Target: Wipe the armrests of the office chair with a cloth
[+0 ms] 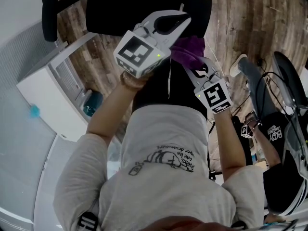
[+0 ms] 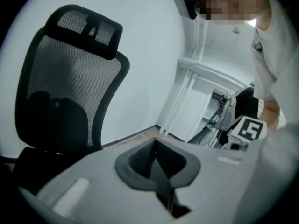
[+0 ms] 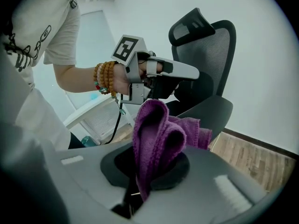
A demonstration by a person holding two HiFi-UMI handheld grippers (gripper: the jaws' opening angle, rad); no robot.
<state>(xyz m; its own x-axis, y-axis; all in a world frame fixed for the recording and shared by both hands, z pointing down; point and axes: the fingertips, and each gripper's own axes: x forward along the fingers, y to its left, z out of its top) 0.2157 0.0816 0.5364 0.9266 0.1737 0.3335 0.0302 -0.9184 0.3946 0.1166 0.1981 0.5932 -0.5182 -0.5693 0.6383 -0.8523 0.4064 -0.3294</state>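
The right gripper [image 3: 136, 190] pinches a purple cloth [image 3: 156, 134] at centre frame, its folds bunched upward. Soft and light, it should drape, so a mid-fold grip suits it. The left gripper [image 2: 161, 176] is closed on nothing. Beyond stands the chair [image 2: 60, 101], with one armrest [image 1: 48, 11] at the upper left of the head view.

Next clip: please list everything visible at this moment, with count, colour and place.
office chair: one, black, mesh back and headrest, in front of the person
armrests: two, black, either side of the seat
cloth: one, purple, bunched in the right jaws
cabinet: one, white, on the person's left
teal object: one, low beside the cabinet, too small to identify
floor: brown wood planks
second person: one, black top, right edge
bead bracelets: several, mostly brown, left wrist
left gripper: white, jaws together, empty
right gripper: white, jaws shut on the cloth
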